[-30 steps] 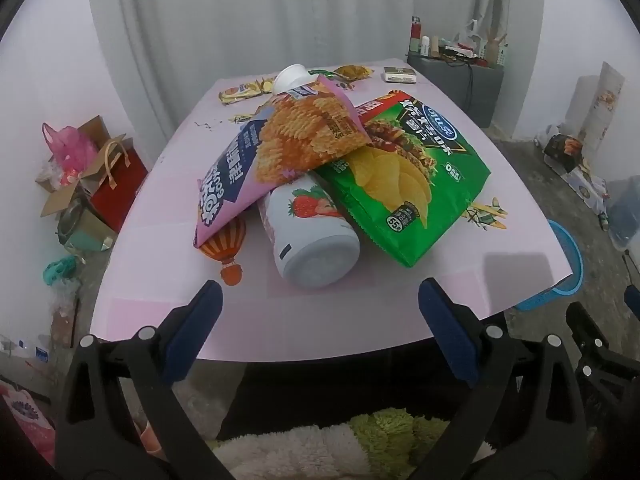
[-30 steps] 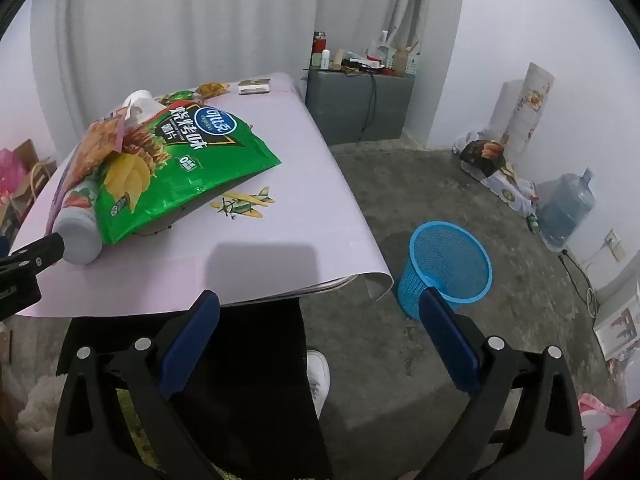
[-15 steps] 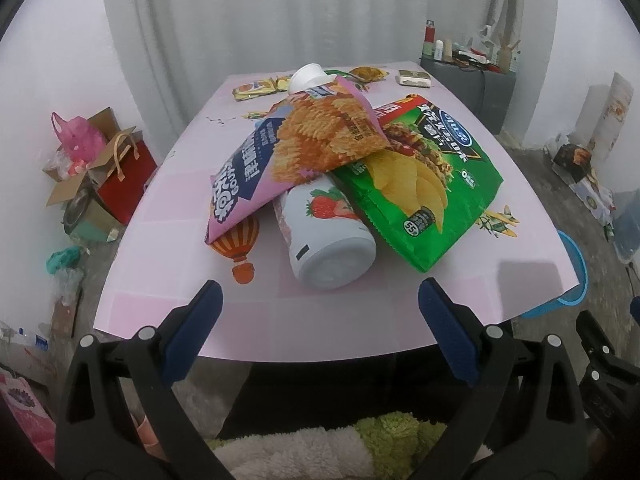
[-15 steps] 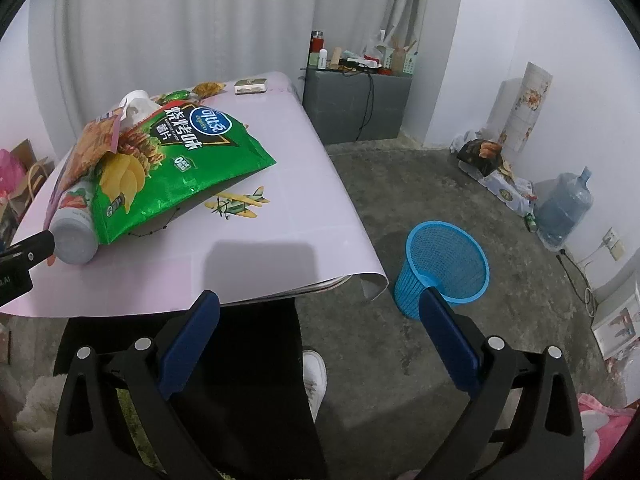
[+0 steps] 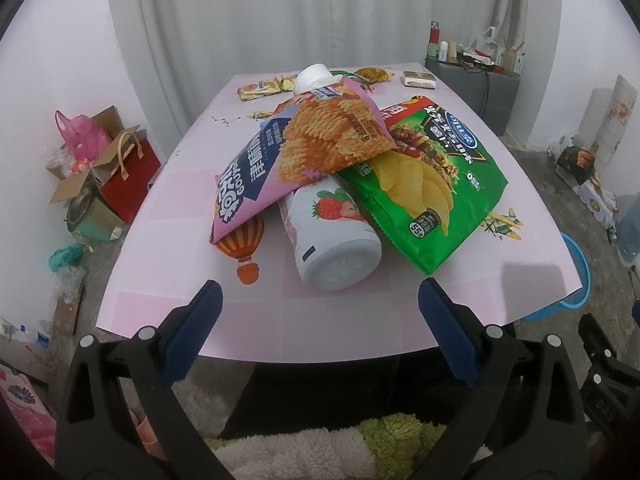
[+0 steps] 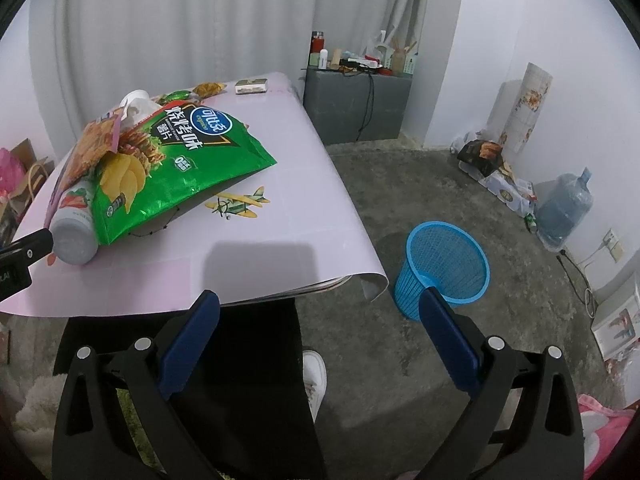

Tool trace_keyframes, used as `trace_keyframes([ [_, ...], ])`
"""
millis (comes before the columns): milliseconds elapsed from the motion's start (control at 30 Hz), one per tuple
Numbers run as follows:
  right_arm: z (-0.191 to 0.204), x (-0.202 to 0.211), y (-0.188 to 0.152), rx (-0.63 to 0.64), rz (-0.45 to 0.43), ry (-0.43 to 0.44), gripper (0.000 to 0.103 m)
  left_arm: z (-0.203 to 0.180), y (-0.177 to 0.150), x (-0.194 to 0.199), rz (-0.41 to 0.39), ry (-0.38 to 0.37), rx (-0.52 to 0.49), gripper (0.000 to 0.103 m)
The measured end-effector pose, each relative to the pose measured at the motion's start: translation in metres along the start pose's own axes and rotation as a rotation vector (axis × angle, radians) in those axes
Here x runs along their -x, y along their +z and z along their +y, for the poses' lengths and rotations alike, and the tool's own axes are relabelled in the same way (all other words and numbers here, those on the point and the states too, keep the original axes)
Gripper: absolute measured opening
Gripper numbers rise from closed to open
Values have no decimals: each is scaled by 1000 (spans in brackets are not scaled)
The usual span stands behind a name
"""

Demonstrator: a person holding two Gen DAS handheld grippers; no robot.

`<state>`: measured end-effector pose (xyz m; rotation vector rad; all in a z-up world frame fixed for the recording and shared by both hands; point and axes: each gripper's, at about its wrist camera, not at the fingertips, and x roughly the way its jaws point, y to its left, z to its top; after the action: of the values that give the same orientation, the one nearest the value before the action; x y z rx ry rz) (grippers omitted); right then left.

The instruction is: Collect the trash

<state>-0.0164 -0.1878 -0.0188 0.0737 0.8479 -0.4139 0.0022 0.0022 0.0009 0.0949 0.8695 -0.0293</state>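
Both grippers hang empty with jaws apart, the left gripper (image 5: 320,312) now drawn nearer the table (image 5: 168,240) edge than a second ago, facing the white bottle (image 5: 332,236) under the pink bag (image 5: 304,148) and green bag (image 5: 432,196); collecting has not begun. Right gripper (image 6: 320,320) hovers over the floor by the blue bin (image 6: 444,264); the bottle's body is mostly hidden, and the small wrappers (image 5: 260,88) at the far end are hard to read.

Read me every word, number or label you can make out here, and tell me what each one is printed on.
"55": round badge near the bottom of the green chip bag.
"GOU": partial white letters on the pink chip bag; the large Chinese characters beside them are blurred.
Green chip bag's blue oval logo and white Chinese title: too distorted to read.
Strawberry bottle: only a picture legible.
Small wrappers at the table's far end: too small.
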Motion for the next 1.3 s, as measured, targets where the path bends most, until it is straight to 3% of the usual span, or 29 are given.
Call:
trace_keyframes([
  [1300,-1,-7,-3,-19,22,27,97,6,-2,-6,2,14,6,94],
])
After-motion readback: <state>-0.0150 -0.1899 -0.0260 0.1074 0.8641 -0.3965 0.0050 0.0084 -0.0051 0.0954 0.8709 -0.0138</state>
